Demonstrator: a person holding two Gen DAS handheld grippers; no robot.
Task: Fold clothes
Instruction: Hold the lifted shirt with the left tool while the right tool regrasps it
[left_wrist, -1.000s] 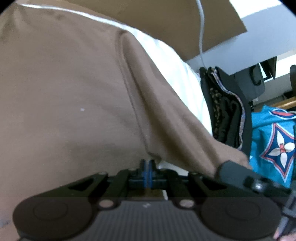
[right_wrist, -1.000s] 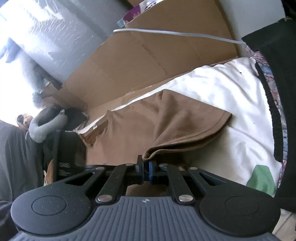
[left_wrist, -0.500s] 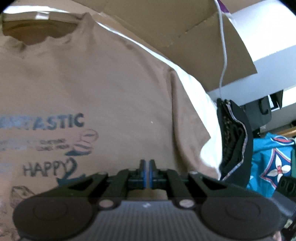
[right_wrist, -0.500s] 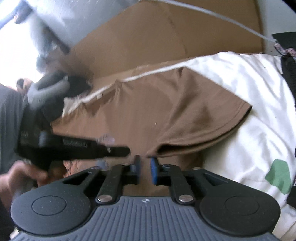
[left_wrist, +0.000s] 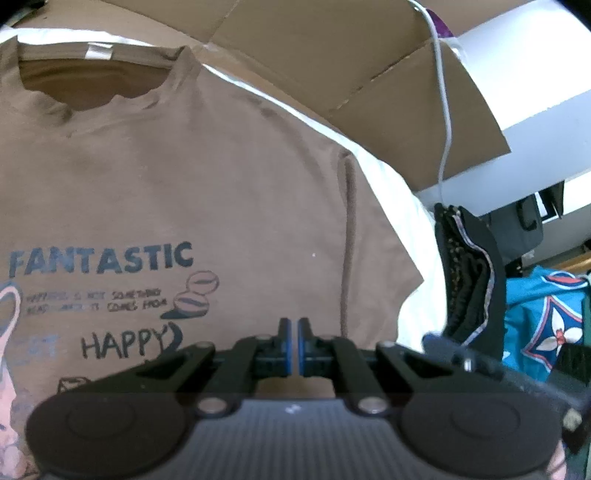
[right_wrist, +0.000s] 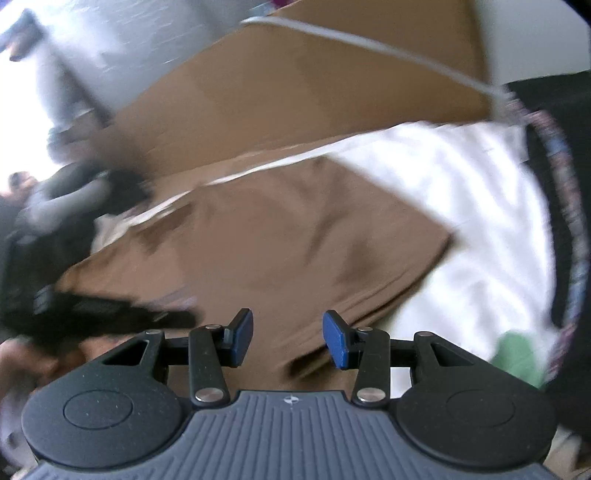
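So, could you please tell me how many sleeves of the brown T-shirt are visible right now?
1. The sleeve lies flat on the white sheet at the right edge of the T-shirt. The other sleeve would be beyond the left wrist view's left edge, out of sight.

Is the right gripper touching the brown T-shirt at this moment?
Cannot tell. In the blurred right wrist view the right gripper stands open over the brown T-shirt with nothing between its pads, but no gap or contact shows plainly.

Brown T-shirt (left_wrist: 229, 192) with dark blue print, white sheet (right_wrist: 480, 206) beneath; turquoise patterned cloth (left_wrist: 543, 317) right of it.
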